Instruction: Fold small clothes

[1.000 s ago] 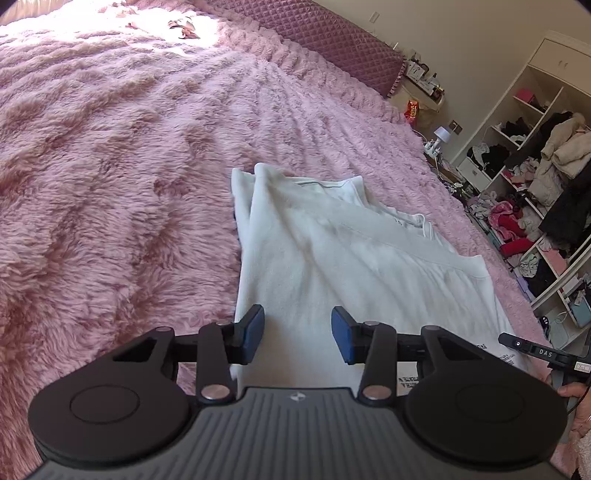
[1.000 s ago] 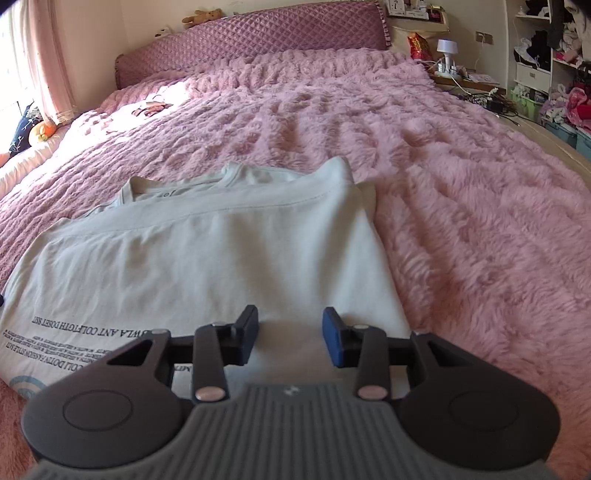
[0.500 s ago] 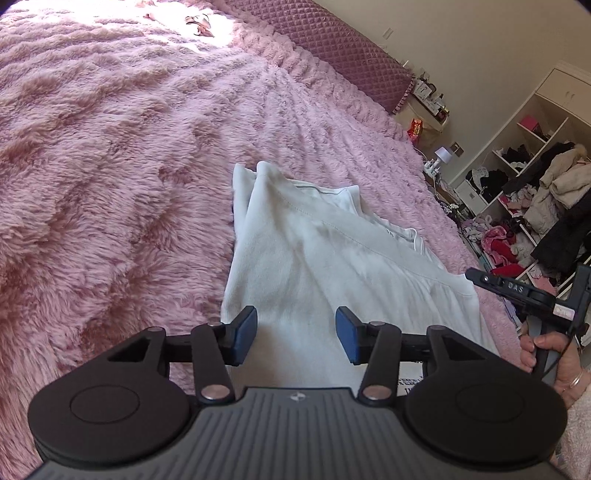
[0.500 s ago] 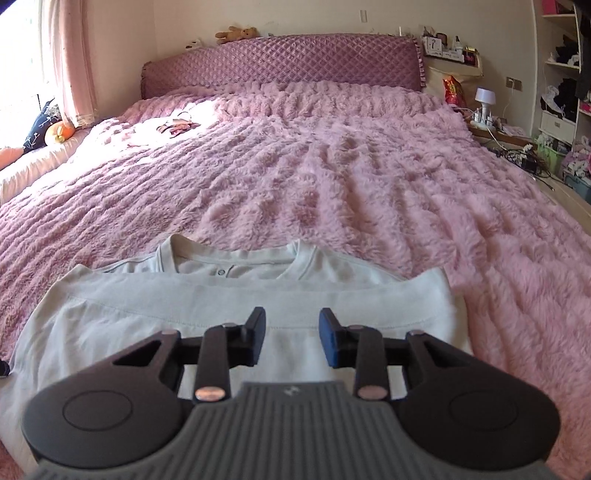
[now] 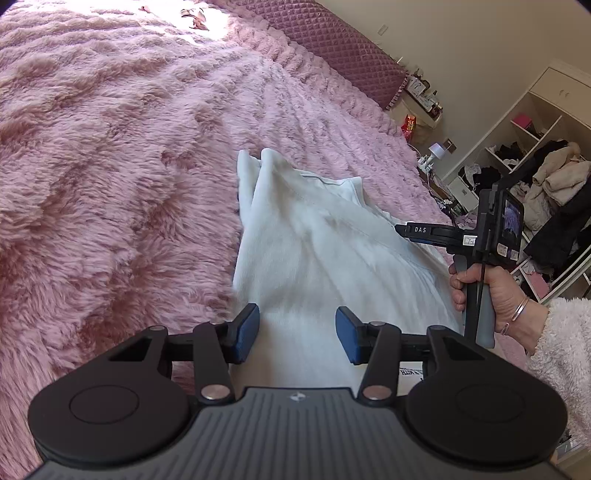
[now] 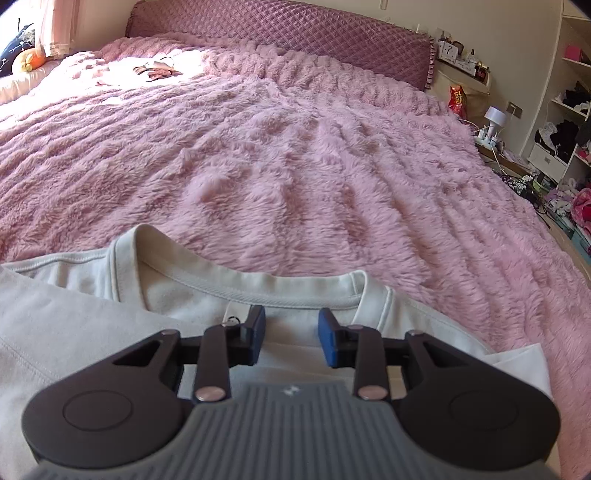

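A pale white T-shirt [image 5: 314, 243] lies flat on the pink fluffy bedspread [image 5: 110, 166], its sides folded in lengthwise. My left gripper [image 5: 297, 334] hovers open over the shirt's lower part near its left edge, with nothing between the pads. My right gripper [image 6: 291, 332] is open too, a narrower gap between its blue pads, just above the fabric behind the collar [image 6: 251, 286]. The left wrist view shows the right gripper [image 5: 400, 230] from the side, reaching in over the shirt's right edge, held by a hand [image 5: 495, 295] in a fluffy sleeve.
A quilted purple headboard [image 6: 295, 33] runs along the far end of the bed. Right of the bed stand a nightstand with a small lamp [image 6: 493, 118] and open shelves [image 5: 535, 177] crammed with clothes. A small dark item [image 6: 157, 68] lies in the sunlit patch.
The right gripper has swept along the shirt from the printed hem end to the collar, entering the left wrist view from the right. The left gripper's jaws widened a little; it stayed in place.
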